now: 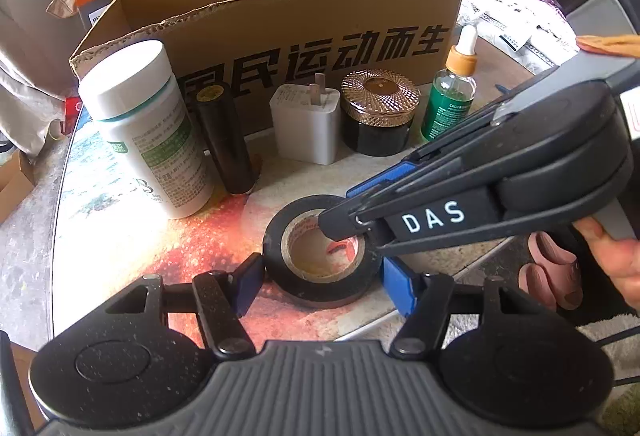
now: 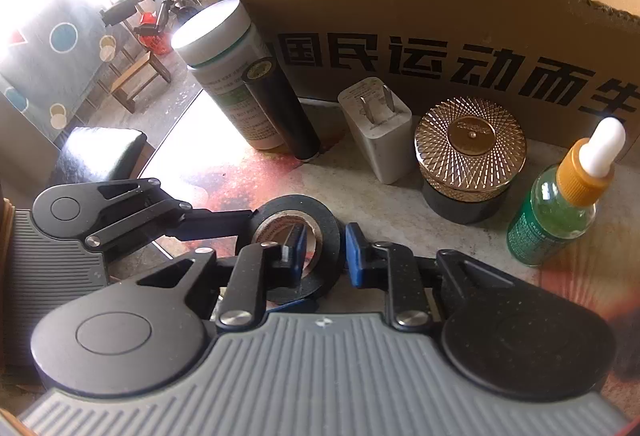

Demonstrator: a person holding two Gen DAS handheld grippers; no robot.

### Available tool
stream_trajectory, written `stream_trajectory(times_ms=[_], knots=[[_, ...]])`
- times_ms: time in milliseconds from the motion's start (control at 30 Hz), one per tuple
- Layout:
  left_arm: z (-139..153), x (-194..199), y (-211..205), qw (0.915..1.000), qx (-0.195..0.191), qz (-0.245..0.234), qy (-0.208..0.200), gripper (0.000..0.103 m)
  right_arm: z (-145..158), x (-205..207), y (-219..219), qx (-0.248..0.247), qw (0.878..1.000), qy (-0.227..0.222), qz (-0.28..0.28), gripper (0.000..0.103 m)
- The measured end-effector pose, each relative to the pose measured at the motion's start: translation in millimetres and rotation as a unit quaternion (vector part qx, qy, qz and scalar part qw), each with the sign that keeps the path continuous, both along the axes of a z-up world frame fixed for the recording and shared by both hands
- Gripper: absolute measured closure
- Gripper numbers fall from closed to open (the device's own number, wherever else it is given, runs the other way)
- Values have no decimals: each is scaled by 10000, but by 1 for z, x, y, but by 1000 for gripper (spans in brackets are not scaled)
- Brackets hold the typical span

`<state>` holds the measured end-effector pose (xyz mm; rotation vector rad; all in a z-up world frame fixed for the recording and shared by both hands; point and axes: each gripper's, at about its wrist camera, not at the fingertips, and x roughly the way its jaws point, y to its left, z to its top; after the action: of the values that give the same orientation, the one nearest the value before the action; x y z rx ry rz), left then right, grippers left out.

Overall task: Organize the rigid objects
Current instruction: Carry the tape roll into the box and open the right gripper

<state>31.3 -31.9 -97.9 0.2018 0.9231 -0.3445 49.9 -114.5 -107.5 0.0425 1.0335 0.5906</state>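
Observation:
A black tape roll (image 1: 320,248) (image 2: 298,236) lies flat on the table in front of a row of objects. My left gripper (image 1: 323,282) straddles it, its blue pads (image 1: 250,282) touching the roll's left and right sides. My right gripper (image 1: 340,226) (image 2: 327,250) comes in from the right and is shut on the roll's wall, one finger inside the hole and the other outside. Behind stand a white bottle (image 1: 148,124), a black cylinder (image 1: 224,140), a white charger (image 1: 308,124), a gold-lidded jar (image 1: 378,112) and a green dropper bottle (image 1: 450,100).
An open cardboard box (image 1: 280,20) with large black lettering stands right behind the row. A person's hand (image 1: 600,256) holds the right gripper at the table's right edge. The round table's rim (image 1: 56,220) curves down the left, with floor and furniture beyond it.

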Motion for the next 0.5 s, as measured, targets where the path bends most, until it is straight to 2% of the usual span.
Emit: stream_trajectory(times_ms=[200,333,433,500], knots=[[25,-12,7,9994,-101,58,-326,38,19,-9,0,45,9997,-245,9,85],[64,-23,10,9958,4,134,-904,38,59,-19,3,41,9972,-734,126,85],[96,-24,10,9896,157,209,-1418,38,99,-21,8,6,9909,-1311,297,84],[117,-15,16,9859,41,305,-1644,38,125,-16,11,-9,9848,-1689,392,84]])
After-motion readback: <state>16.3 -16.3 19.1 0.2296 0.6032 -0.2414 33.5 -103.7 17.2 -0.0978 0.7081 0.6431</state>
